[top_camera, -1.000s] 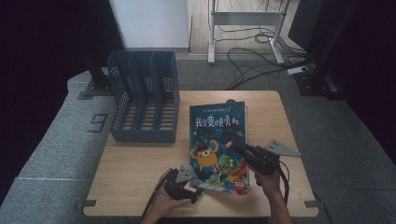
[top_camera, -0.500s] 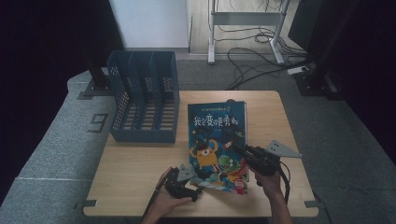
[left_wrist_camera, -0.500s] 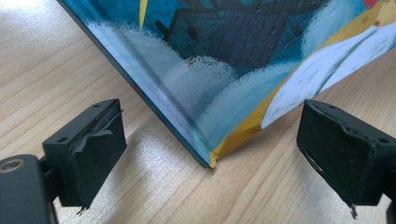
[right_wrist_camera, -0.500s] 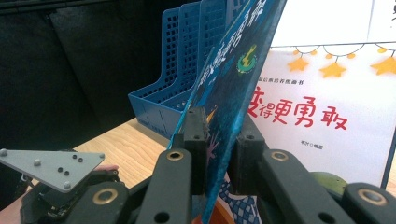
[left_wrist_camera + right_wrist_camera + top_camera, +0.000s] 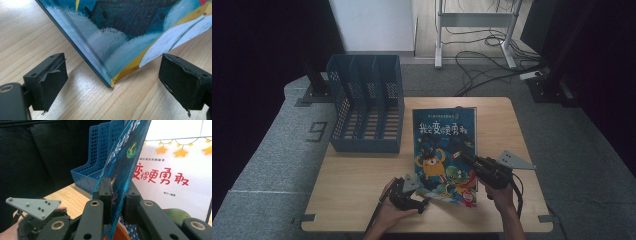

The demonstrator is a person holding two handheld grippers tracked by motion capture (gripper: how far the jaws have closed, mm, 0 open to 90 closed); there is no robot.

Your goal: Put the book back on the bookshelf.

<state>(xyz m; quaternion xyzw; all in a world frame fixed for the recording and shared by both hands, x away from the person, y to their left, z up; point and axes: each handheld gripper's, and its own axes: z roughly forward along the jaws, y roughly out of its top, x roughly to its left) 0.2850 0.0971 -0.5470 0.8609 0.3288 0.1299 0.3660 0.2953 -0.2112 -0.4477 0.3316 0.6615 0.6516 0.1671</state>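
Note:
A picture book (image 5: 443, 150) with a dark blue cover and Chinese title lies on the wooden table (image 5: 362, 185). My right gripper (image 5: 468, 158) is at its right edge. In the right gripper view it (image 5: 117, 188) is shut on the front cover (image 5: 125, 160), which is lifted off the white title page (image 5: 172, 177). My left gripper (image 5: 422, 199) sits at the book's near left corner. In the left gripper view it (image 5: 113, 83) is open, with that corner (image 5: 112, 80) between the jaws and touching neither.
A blue three-slot file rack (image 5: 367, 105) stands at the table's back left, also seen behind the cover (image 5: 96, 157). Bare table lies in front of the rack. Cables and a metal stand (image 5: 477, 30) are on the floor beyond. The table's front edge is just behind both hands.
Almost nothing differs. The right gripper keeps its hold on the cover, and the left gripper stays at the book's near corner, shifted only slightly.

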